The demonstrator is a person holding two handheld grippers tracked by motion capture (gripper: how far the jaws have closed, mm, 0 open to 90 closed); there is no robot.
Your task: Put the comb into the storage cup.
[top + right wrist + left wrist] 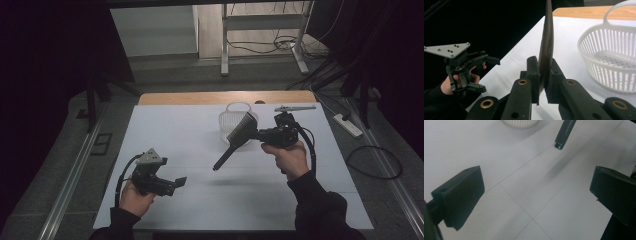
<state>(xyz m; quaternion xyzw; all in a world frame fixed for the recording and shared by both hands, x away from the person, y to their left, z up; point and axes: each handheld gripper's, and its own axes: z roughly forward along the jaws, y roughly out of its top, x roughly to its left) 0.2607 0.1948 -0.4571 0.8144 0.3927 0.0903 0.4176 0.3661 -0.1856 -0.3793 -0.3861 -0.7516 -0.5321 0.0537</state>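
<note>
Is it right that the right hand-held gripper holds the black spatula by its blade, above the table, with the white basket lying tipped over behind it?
Not quite. The white basket stands upright, as the right gripper view shows. The right hand-held gripper does clamp the black spatula by its blade above the table.

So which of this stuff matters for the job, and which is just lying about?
In the job:
- spatula, clamped by its blade in the right gripper
- white basket just behind it
- left gripper, open, holding nothing

Lying about:
- power strip on the floor
- cables on the floor
- metal stand beyond the table
</note>
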